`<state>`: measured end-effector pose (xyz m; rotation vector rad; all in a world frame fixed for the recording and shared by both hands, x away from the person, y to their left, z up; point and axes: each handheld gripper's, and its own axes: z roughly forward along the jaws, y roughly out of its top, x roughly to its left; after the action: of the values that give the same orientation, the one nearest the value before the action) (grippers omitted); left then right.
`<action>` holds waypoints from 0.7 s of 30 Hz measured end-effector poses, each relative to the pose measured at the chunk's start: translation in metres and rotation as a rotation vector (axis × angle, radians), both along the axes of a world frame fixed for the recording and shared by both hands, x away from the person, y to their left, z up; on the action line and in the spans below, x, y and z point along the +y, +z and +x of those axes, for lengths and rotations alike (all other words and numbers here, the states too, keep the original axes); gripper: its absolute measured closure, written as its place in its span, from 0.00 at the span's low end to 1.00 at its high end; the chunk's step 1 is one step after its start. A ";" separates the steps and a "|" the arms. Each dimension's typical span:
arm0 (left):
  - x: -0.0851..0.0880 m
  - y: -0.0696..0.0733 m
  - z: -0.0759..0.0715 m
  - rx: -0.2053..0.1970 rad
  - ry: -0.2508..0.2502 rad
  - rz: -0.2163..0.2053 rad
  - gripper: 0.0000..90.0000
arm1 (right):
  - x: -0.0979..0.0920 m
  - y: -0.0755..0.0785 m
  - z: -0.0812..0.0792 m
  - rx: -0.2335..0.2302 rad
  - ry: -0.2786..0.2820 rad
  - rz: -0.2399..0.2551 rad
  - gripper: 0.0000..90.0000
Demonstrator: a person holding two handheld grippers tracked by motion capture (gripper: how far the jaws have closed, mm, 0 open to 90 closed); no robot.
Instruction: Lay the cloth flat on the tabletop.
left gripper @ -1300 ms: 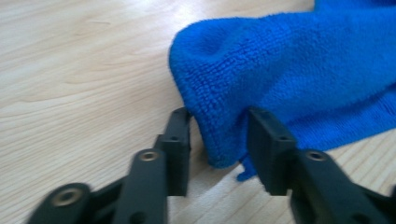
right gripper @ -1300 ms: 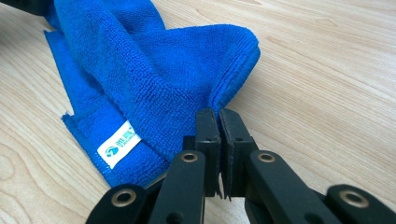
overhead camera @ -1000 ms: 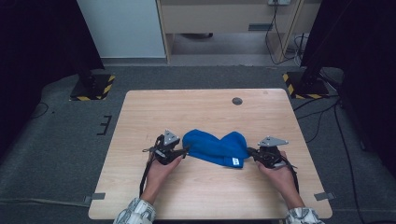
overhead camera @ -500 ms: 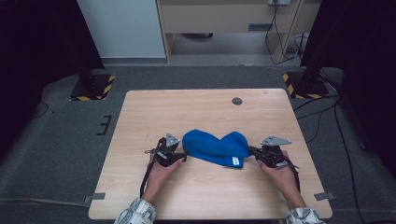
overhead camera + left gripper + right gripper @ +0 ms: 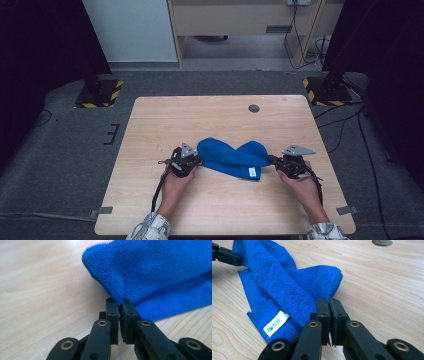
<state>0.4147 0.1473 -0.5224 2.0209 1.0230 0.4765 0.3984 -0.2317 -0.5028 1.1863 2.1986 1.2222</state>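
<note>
Left hand [image 5: 172, 187] comes in from the near edge of the table [image 5: 150, 125], holding the left gripper [image 5: 196, 161]. Gripper lies low over the wood, pointing right at the left end of the cloth [image 5: 232, 156]. Its jaws have just been closing. In the left gripper view the left gripper [image 5: 120, 305] has its jaws pressed together on a pinch of blue pile at the cloth's [image 5: 160, 272] lower left edge; the fabric rises from the tips in a taut ridge. Clamped on the cloth.

Cloth: blue microfibre, at mid-table, nearer the person's edge than the far one. Bunched into two humps with a dip between them, stretched between the two grippers. A white label [image 5: 253, 172] sits on its near edge, right of centre. In the right gripper view the label [image 5: 276, 323] shows at the cloth's [image 5: 287, 287] lower corner, flat on the wood.

Round dark insert [image 5: 254, 108] in the table top, well beyond the cloth towards the far edge.

Right gripper [image 5: 273, 160] points left at the cloth's right end, held by the right hand [image 5: 302, 182]. In its own view the right gripper [image 5: 329, 301] has its jaws together on a folded corner of the cloth. Clamped as well.
</note>
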 end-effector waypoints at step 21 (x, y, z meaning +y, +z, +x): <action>0.002 0.045 -0.024 -0.214 0.116 -0.115 0.97 | 0.001 0.031 -0.012 -0.179 -0.069 0.057 0.97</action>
<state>0.3910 0.1493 -0.4776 1.7742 1.0148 0.6647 0.3860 -0.2304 -0.4722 1.1181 1.9904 1.3160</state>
